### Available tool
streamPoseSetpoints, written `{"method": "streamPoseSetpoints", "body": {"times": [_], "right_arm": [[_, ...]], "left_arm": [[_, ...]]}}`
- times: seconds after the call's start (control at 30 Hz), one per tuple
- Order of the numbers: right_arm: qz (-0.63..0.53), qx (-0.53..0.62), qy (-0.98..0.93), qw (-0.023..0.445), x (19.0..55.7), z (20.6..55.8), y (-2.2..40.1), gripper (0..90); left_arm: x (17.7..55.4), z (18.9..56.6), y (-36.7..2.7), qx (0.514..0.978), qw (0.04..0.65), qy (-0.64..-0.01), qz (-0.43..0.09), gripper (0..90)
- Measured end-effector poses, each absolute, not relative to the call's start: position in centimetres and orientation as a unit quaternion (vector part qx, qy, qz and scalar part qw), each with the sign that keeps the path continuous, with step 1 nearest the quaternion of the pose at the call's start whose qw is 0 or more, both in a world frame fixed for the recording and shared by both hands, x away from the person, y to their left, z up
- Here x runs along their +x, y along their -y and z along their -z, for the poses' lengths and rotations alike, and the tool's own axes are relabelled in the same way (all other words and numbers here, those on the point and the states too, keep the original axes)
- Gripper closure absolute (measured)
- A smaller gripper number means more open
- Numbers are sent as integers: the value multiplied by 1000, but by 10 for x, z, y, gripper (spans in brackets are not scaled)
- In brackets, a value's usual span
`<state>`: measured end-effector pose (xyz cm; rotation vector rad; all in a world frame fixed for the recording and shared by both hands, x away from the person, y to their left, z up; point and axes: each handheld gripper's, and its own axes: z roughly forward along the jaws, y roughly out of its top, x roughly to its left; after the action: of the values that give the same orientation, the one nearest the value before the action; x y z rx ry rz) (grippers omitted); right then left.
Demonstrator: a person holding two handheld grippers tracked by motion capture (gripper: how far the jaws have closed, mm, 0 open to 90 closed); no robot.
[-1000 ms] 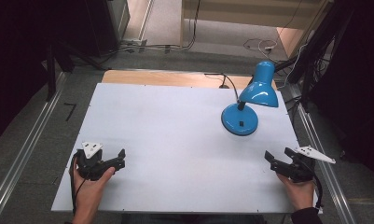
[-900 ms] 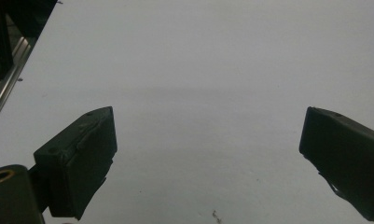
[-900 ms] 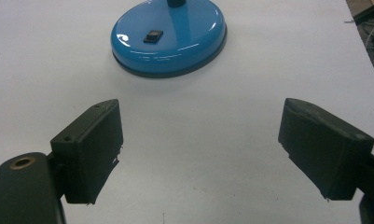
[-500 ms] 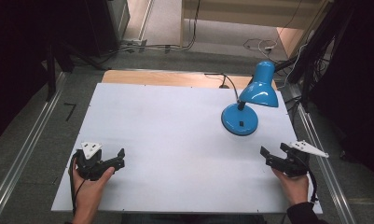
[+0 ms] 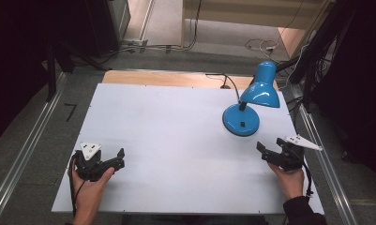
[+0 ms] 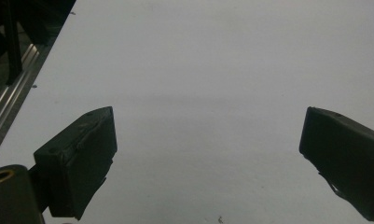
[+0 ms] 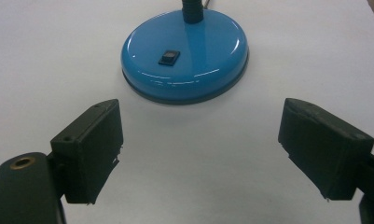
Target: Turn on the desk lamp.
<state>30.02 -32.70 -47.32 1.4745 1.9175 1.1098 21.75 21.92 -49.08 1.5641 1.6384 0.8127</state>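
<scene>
The white table [image 5: 176,140] is the biggest thing before me, a wide bare sheet with a strip of wood along its far edge and grey floor rails on both sides. No container stands on it. Toward the far right corner sits the blue desk lamp [image 5: 244,115]: its round base [image 7: 184,53] lies flat on the table, a small black switch [image 7: 169,57] on top, and the shade [image 5: 261,89] leans out toward the right edge. Its cord [image 5: 221,79] runs off the far edge.

Most of the surface between my two hands is open room, as is the whole left half.

My right gripper [image 5: 266,152] hovers near the right edge, just short of the lamp base and pointed at it, jaws spread wide with nothing between them. My left gripper [image 5: 116,158] rests low near the front left corner, aimed across bare table, jaws likewise wide apart and empty. Each hand comes in from the near edge.
</scene>
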Motion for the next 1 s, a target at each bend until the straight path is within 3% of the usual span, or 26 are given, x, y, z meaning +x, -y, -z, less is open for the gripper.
{"method": "streamPoseSetpoints", "body": {"times": [1.0], "right_arm": [[-404,535,-703,236,331,473,306,130]], "left_arm": [[218,492,-220,606,362,-636,-312,44]]}}
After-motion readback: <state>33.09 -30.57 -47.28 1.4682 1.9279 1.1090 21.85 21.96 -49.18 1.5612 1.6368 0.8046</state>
